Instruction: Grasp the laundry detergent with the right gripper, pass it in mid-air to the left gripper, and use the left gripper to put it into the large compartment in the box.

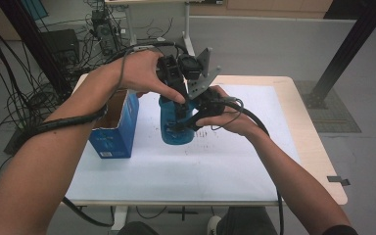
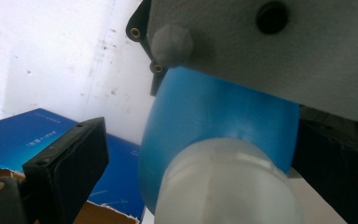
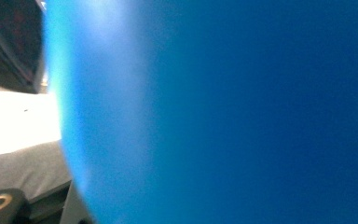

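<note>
A blue bottle point(image 1: 176, 129) with a white cap stands on the white table sheet point(image 1: 176, 171). My right gripper point(image 1: 196, 116) is shut on the bottle's body from the right, and its grey plate point(image 1: 203, 73) sticks up behind. In the right gripper view the blue bottle wall point(image 3: 237, 112) sits right against the camera, with one black jaw at the upper left. My left gripper point(image 1: 180, 105) comes down from above. In its own view the white cap point(image 2: 228, 186) lies between the jaws of the left gripper point(image 2: 205, 158), and the left-hand jaw stands clear of the cap.
An open blue cardboard box point(image 1: 115, 125) stands just left of the bottle, its torn flap edge point(image 2: 37, 135) close to my left jaw. The right gripper's grey plate point(image 2: 279, 51) hangs close over the bottle. Cables and a black post lie on the floor beyond the table.
</note>
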`<action>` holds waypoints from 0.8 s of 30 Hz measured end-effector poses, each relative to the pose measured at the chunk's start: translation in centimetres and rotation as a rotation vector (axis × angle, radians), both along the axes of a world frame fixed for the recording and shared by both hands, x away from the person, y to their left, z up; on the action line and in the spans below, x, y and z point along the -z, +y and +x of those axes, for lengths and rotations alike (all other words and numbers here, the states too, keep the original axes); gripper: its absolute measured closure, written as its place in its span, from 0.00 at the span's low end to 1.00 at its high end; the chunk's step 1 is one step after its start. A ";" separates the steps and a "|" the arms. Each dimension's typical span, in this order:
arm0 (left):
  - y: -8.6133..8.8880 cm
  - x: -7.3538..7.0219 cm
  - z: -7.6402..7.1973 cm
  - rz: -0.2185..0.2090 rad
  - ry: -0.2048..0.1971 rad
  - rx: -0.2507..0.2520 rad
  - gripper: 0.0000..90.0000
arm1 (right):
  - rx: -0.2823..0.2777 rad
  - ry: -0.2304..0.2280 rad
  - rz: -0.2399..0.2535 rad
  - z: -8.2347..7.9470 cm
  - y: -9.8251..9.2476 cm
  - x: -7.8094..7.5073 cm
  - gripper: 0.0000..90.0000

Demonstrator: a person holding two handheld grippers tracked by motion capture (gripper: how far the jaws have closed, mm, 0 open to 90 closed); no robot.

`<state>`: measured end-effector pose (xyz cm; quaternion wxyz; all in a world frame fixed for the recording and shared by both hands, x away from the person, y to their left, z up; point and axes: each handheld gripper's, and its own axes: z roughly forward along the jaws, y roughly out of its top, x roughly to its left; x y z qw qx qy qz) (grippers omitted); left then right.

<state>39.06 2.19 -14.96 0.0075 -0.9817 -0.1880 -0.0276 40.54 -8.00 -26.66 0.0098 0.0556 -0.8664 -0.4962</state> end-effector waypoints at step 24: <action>0.1 -0.2 -0.1 0.004 -0.006 0.000 0.05 | 0.011 -0.019 -0.002 0.0 0.1 -0.5 0.49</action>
